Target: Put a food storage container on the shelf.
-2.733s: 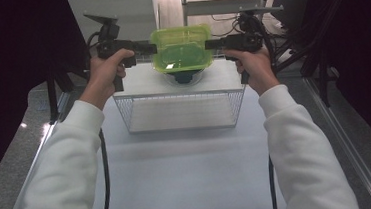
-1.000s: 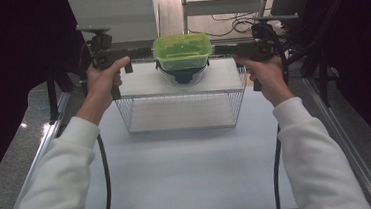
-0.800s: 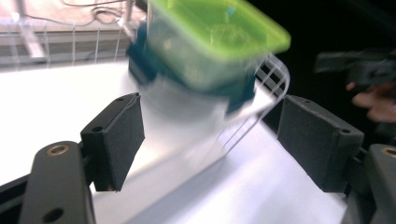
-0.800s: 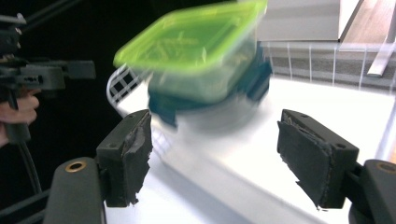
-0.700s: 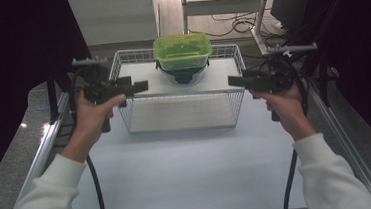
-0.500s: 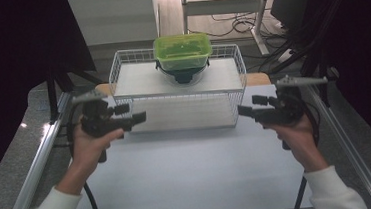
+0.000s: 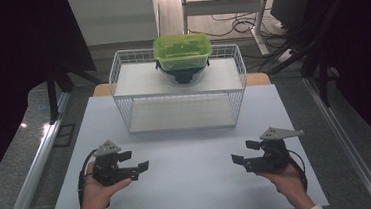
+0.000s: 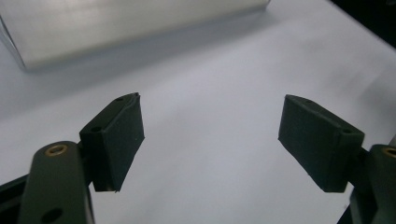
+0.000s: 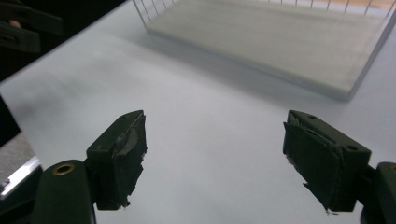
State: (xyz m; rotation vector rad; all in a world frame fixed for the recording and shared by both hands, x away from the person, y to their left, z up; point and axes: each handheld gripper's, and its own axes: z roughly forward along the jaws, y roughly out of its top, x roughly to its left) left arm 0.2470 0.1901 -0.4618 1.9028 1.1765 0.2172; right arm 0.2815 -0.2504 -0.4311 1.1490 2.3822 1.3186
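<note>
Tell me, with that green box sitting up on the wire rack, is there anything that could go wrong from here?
The green box rests on a dark bowl-like thing narrower than itself, atop the wire rack. Being perched like that, it might tip if the rack gets bumped. The pad on the right gripper looks torn at its edges in the right gripper view, so its grip may be less sure. Both grippers, the left gripper included, are open and well away.

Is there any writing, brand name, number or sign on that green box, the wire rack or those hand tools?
None can be read.
Green box: no label visible.
Wire rack: bare wire and shelves, no text.
Left gripper and right gripper: no markings visible; pads plain black.
White table: blank.
</note>
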